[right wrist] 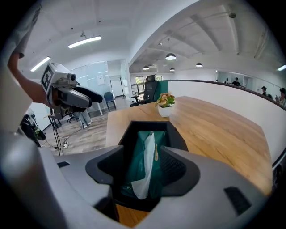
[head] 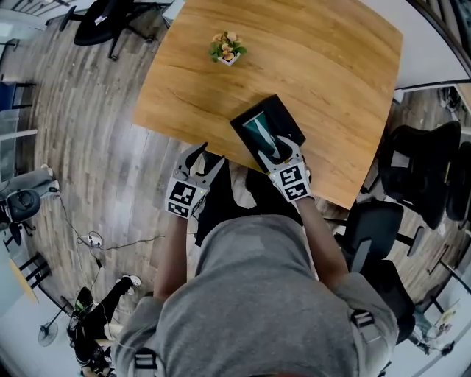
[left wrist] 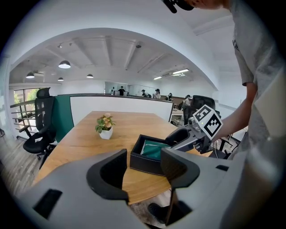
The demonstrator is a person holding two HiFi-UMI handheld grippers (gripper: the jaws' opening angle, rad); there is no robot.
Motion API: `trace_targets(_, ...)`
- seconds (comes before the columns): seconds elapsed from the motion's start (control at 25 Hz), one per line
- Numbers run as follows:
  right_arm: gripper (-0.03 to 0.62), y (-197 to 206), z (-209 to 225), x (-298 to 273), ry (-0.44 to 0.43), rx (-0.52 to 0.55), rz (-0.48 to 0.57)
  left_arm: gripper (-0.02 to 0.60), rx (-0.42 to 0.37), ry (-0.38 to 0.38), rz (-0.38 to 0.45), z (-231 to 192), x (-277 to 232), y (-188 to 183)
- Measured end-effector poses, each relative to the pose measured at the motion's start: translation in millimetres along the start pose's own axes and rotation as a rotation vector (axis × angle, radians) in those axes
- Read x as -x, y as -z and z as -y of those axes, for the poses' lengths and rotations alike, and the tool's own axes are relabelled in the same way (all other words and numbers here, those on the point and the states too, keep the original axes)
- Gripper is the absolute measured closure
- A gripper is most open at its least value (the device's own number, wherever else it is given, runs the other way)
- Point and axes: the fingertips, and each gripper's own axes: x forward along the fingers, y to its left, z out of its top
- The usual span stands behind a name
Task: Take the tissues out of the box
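Observation:
A black open-topped box (head: 283, 118) lies near the front edge of the wooden table (head: 324, 66). Inside it is a green tissue pack (head: 259, 131) with a white tissue (right wrist: 145, 172) sticking out of its slot. My right gripper (head: 278, 152) hovers open over the box's near end, and in the right gripper view the pack (right wrist: 136, 156) shows between its jaws, untouched. My left gripper (head: 206, 157) stands open and empty to the left of the box, just off the table's edge. In the left gripper view the box (left wrist: 147, 162) lies just ahead, with the right gripper (left wrist: 176, 137) above its right end.
A small potted plant (head: 227, 48) stands further back on the table. Black office chairs (head: 430, 180) crowd the table's right side, and another chair (head: 110, 18) sits at the far left. Cables and a power strip (head: 92, 239) lie on the wooden floor to the left.

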Motion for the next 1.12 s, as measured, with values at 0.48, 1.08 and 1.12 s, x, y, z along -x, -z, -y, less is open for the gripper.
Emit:
trace_targets(0.48, 0.345, 13, 8, -19, 0.095, 0.014, -0.188, 0.333, -0.041, 0.11, -0.01, -25, -13, -12)
trace_targets(1.08, 0.421, 23, 16, -49, 0.115, 0.009, -0.381, 0.334, -0.073, 0.125, -0.01, -34, -17, -16)
trace_targets(1.12, 0.438, 23, 15, -49, 0.109, 0.019, -0.383, 0.334, -0.075, 0.119, -0.014, -35, -17, -16)
